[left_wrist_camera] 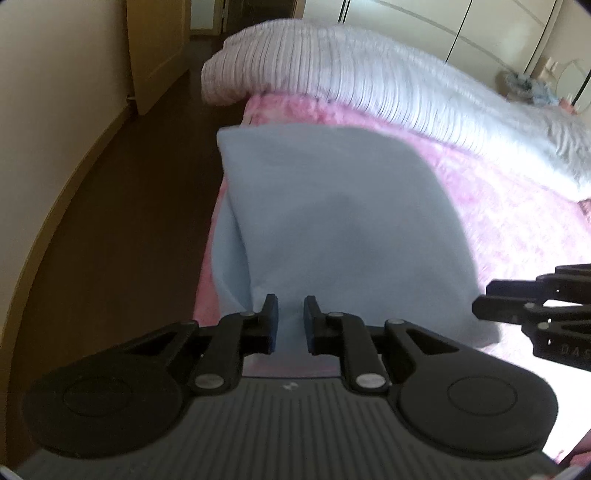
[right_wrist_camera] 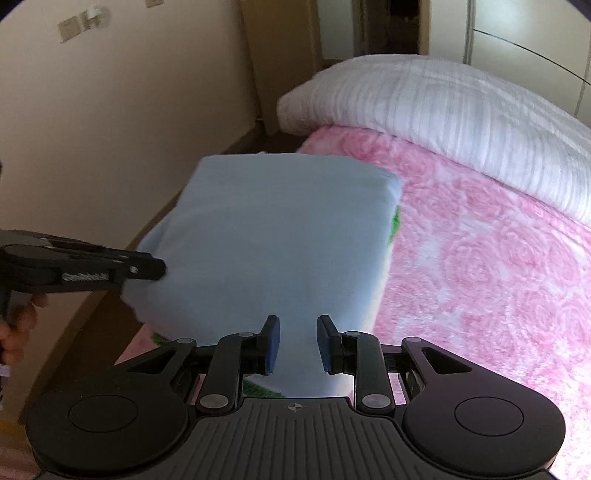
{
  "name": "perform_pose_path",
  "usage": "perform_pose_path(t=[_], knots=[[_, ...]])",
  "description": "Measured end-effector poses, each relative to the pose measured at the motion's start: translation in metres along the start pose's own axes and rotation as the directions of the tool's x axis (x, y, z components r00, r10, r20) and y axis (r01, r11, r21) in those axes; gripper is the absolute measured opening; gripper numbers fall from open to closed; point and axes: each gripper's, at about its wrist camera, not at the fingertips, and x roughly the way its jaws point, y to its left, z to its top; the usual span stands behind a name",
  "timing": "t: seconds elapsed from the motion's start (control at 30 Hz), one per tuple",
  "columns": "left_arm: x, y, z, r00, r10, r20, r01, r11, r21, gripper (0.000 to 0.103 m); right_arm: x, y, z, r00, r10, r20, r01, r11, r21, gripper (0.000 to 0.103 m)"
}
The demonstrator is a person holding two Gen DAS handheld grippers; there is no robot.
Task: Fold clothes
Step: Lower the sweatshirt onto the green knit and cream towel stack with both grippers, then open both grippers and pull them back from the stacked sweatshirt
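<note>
A light blue garment (left_wrist_camera: 332, 221) lies folded at the near left edge of the bed; it also shows in the right wrist view (right_wrist_camera: 273, 236), with a green print at its right edge. My left gripper (left_wrist_camera: 290, 321) has its jaws slightly apart around the garment's near edge; cloth fills the gap. My right gripper (right_wrist_camera: 297, 343) likewise has its jaws a little apart with blue cloth between them. The right gripper shows from the side in the left view (left_wrist_camera: 480, 299), and the left gripper shows against the cloth's left side in the right view (right_wrist_camera: 159, 266).
The bed has a pink rose-patterned blanket (right_wrist_camera: 480, 277) and a rolled white striped quilt (right_wrist_camera: 443, 110) behind the garment. Dark floor (left_wrist_camera: 129, 221) and a cream wall (right_wrist_camera: 110, 129) lie left of the bed. White wardrobe doors (left_wrist_camera: 443, 26) stand at the back.
</note>
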Motion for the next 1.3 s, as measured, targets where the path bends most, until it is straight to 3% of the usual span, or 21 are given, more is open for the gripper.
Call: perform_pose_path(t=[0.1, 0.3, 0.43, 0.53, 0.63, 0.8, 1.07, 1.3], knots=[[0.006, 0.0, 0.002, 1.0, 0.016, -0.022, -0.016, 1.0, -0.015, 0.014, 0.023, 0.003, -0.008, 0.994, -0.001, -0.109, 0.002, 1.0, 0.013, 0.026], [-0.015, -0.011, 0.019, 0.99, 0.088, -0.106, -0.093, 0.995, -0.043, 0.014, 0.014, 0.01, 0.002, 0.985, -0.042, -0.17, 0.041, 0.999, -0.006, 0.026], [-0.041, -0.026, 0.029, 0.986, 0.133, -0.102, -0.137, 0.99, -0.033, 0.033, -0.002, 0.011, 0.006, 0.971, -0.044, -0.235, 0.058, 0.997, 0.053, 0.027], [-0.067, -0.039, 0.028, 0.988, 0.14, -0.06, -0.141, 0.99, -0.017, 0.038, -0.013, 0.013, 0.01, 0.967, -0.063, -0.248, 0.083, 0.994, 0.071, 0.032], [-0.092, -0.051, 0.025, 0.988, 0.153, -0.029, -0.153, 0.988, -0.002, 0.042, -0.033, 0.024, 0.011, 0.97, -0.102, -0.222, 0.115, 0.992, 0.049, 0.046], [-0.131, -0.065, 0.021, 0.985, 0.174, 0.023, -0.174, 0.985, 0.01, 0.049, -0.063, 0.04, 0.01, 0.977, -0.129, -0.172, 0.136, 0.99, 0.029, 0.056], [-0.181, -0.085, 0.013, 0.977, 0.192, 0.089, -0.188, 0.981, -0.049, 0.067, -0.109, 0.052, 0.003, 0.984, -0.125, -0.129, 0.13, 0.991, 0.029, 0.059], [-0.213, -0.112, 0.006, 0.931, 0.341, 0.13, -0.336, 0.94, -0.059, 0.068, -0.155, 0.046, -0.003, 0.986, -0.164, -0.038, 0.167, 0.98, 0.112, 0.059]])
